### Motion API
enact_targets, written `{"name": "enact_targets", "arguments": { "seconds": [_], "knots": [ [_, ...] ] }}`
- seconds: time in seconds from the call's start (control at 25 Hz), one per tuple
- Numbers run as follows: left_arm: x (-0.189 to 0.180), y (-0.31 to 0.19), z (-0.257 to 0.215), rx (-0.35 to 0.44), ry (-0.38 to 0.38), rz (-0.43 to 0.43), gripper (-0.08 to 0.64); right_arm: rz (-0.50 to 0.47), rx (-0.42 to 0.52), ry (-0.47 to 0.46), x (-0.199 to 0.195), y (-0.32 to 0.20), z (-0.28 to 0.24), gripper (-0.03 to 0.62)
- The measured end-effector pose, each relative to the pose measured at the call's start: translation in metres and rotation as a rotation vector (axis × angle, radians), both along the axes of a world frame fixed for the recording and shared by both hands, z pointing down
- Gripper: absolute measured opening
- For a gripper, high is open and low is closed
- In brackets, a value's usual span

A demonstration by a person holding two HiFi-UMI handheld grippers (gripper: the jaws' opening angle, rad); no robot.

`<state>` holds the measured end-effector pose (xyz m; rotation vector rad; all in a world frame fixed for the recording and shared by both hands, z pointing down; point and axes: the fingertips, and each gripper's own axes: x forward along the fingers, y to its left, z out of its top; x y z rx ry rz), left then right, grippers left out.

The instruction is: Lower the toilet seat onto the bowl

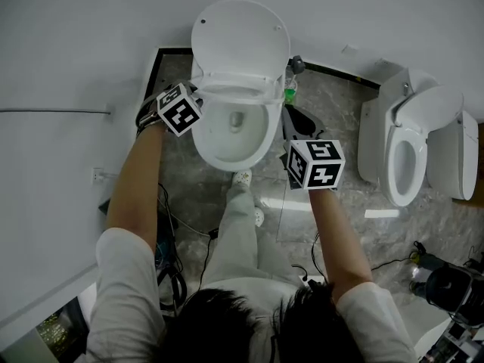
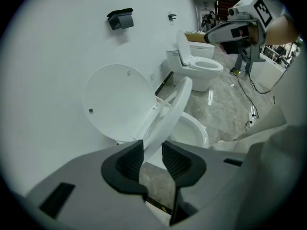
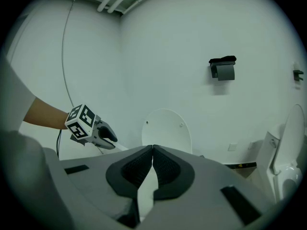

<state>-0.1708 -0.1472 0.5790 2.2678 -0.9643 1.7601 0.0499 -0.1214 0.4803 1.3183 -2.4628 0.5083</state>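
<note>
From the head view, the toilet stands at the person's 12 o'clock, its lid (image 1: 240, 40) upright against the wall. The toilet seat (image 1: 249, 95) is tilted partway down over the bowl (image 1: 227, 148). The left gripper (image 1: 198, 91) meets the seat's rim at the bowl's 10 o'clock. The left gripper view alone shows the grip itself: the left gripper (image 2: 152, 147) is clamped on the edge of the toilet seat (image 2: 172, 107), which slants up toward 1 o'clock between the ribbed pads, with the lid (image 2: 117, 102) behind it and the bowl (image 2: 194, 128) below. The right gripper (image 1: 296, 123) hangs off the bowl's 3 o'clock side, touching nothing. Its own view shows the right gripper (image 3: 152, 150) pressed closed, tip to tip, on nothing. Only the two gripper views show the wall's black paper holder (image 3: 223, 67). A second toilet (image 1: 408, 146) stands well apart at 3 o'clock.
</note>
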Motion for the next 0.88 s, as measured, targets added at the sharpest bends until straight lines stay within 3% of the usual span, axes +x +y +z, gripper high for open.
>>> {"name": "enact_targets", "arguments": {
  "seconds": [0.28,0.48,0.88],
  "knots": [
    [0.000,0.019,0.012,-0.058,-0.019,0.057,0.127,-0.015,-0.030,-0.009,-0.008,0.007,0.014,0.028],
    [0.002,0.034,0.026,-0.153,0.003,0.108,0.138,-0.009,-0.044,0.002,-0.016,0.003,0.026,0.028],
    [0.010,0.058,0.045,-0.337,0.143,0.189,0.181,0.066,-0.053,0.014,-0.028,0.002,0.031,0.028]
  ]
}}
